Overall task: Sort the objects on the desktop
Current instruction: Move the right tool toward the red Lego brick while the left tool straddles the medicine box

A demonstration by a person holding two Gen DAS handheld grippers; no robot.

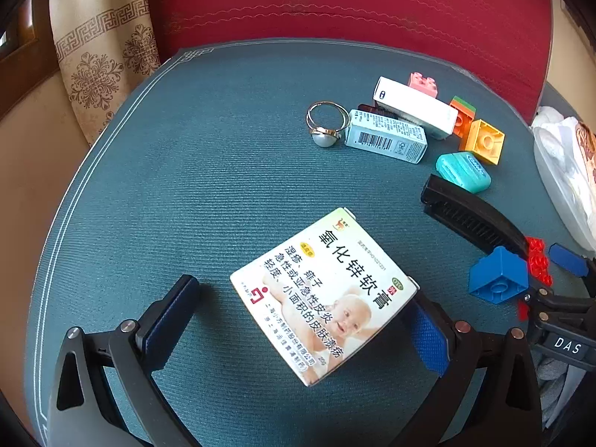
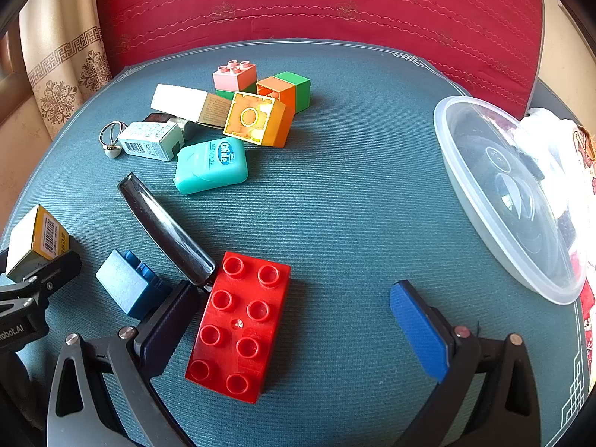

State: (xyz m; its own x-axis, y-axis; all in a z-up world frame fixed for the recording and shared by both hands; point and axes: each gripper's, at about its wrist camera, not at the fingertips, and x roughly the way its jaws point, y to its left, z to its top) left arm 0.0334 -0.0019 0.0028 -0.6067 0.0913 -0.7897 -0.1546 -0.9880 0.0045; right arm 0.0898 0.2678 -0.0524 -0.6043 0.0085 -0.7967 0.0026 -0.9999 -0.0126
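Note:
My left gripper [image 1: 301, 298] is open and tilted down over the teal mat [image 1: 186, 167]. A white ointment box [image 1: 324, 294] with a baby picture lies flat between its fingers, its corner close to the right pad and well clear of the left one. My right gripper [image 2: 294, 294] is also open. A red eight-stud brick [image 2: 238, 327] lies between its jaws, right beside the left finger [image 2: 167, 331] and far from the blue right pad. A blue brick [image 2: 126, 287] and a black comb [image 2: 164, 231] lie just left of the red brick.
Further back sits a cluster: a teal floss box [image 2: 212, 165], a pearl ring [image 2: 111, 139], a barcode box [image 2: 151, 141], a white box [image 2: 182, 102], and pink [image 2: 234, 74], yellow [image 2: 257, 119] and orange-green [image 2: 287, 91] bricks. A clear plastic lid [image 2: 514, 193] rests at the right edge.

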